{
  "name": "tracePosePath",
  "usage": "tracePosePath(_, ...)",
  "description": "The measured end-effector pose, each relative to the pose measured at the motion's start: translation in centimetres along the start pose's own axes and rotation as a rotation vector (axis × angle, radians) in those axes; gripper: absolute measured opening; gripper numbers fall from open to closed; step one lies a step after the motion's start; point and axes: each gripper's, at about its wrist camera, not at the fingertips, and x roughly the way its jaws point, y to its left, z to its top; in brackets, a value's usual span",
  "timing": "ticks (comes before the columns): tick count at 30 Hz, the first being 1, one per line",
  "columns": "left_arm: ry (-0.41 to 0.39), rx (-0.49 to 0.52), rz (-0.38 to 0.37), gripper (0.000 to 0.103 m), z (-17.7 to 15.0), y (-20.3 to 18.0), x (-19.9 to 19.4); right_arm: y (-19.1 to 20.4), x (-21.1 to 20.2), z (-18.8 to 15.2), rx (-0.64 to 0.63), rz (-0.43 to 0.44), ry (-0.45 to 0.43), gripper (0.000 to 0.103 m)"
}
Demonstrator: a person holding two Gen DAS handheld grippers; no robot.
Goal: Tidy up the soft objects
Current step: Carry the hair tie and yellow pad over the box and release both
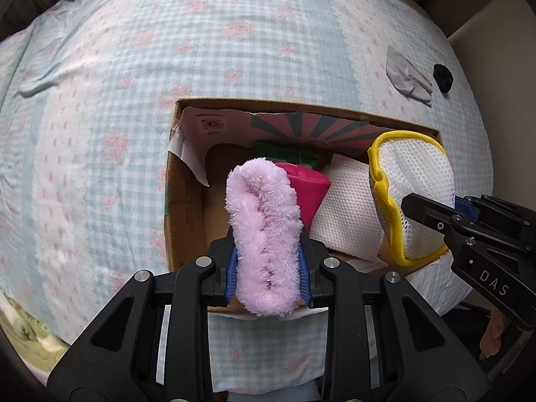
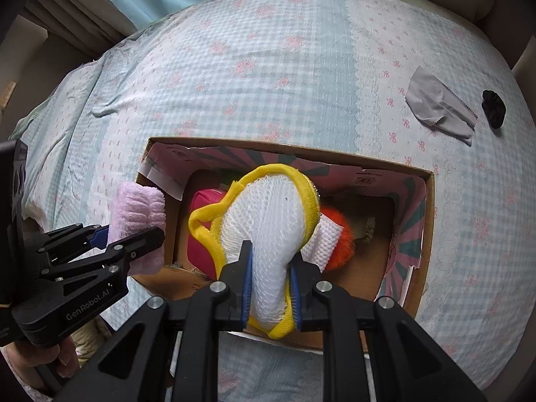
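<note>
Several soft things already lie in the cardboard box (image 1: 187, 201) on the bed (image 1: 134, 67). The left gripper (image 1: 268, 268) clamps a pink fluffy cloth (image 1: 263, 234) and the right gripper (image 2: 269, 288) clamps a yellow-edged mesh pad (image 2: 268, 221), both poised above the box. A grey cloth (image 2: 439, 109) and a small black item (image 2: 493, 107) remain on the bed, well apart from the box.

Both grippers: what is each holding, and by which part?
Left gripper pinches the fluffy pink cloth near its lower end; right gripper pinches the yellow-trimmed white mesh pad near its lower end.
</note>
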Motion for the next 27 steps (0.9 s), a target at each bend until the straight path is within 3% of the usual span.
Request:
tracePosePath(6, -0.001, 0.033, -0.005, 0.027, -0.2, -0.2, 0.0, -0.4, 0.3, 0.8, 0.017, -0.006, 0.006, 0.021)
tracePosePath(7, -0.005, 0.038, -0.001, 0.034, -0.2, -0.4, 0.0, -0.6, 0.4, 0.9, 0.030, -0.008, 0.007, 0.026)
tracePosePath(8, -0.007, 0.042, -0.006, 0.052, -0.2, -0.5, 0.1, -0.9, 0.5, 1.1, 0.047, -0.011, 0.008, 0.030)
tracePosePath(9, -0.009, 0.046, -0.015, 0.065, -0.2, -0.6, 0.1, -1.3, 0.8, 1.2, 0.066, -0.007, 0.013, 0.042)
tracePosePath(10, -0.017, 0.051, -0.024, 0.094, -0.2, -0.8, 0.0, -1.7, 1.0, 1.2, 0.085, 0.005, 0.024, 0.056)
tracePosePath(11, -0.025, 0.057, -0.032, 0.103, -0.3, -1.0, -0.1, -2.1, 1.3, 1.3, 0.108, 0.015, 0.036, 0.062)
tracePosePath(13, -0.039, 0.072, -0.052, 0.103, -0.4, -1.4, -0.5, -2.8, 1.6, 1.3, 0.140, 0.018, 0.043, 0.095)
tracePosePath(14, -0.037, 0.083, -0.056, 0.103, -0.4, -1.7, -0.5, -3.0, 1.5, 1.3, 0.148, 0.016, 0.038, 0.102)
tracePosePath(27, -0.030, 0.061, -0.066, 0.103, -0.9, -1.6, -0.8, -3.0, 0.1, 0.7, 0.140, 0.003, 0.007, 0.103)
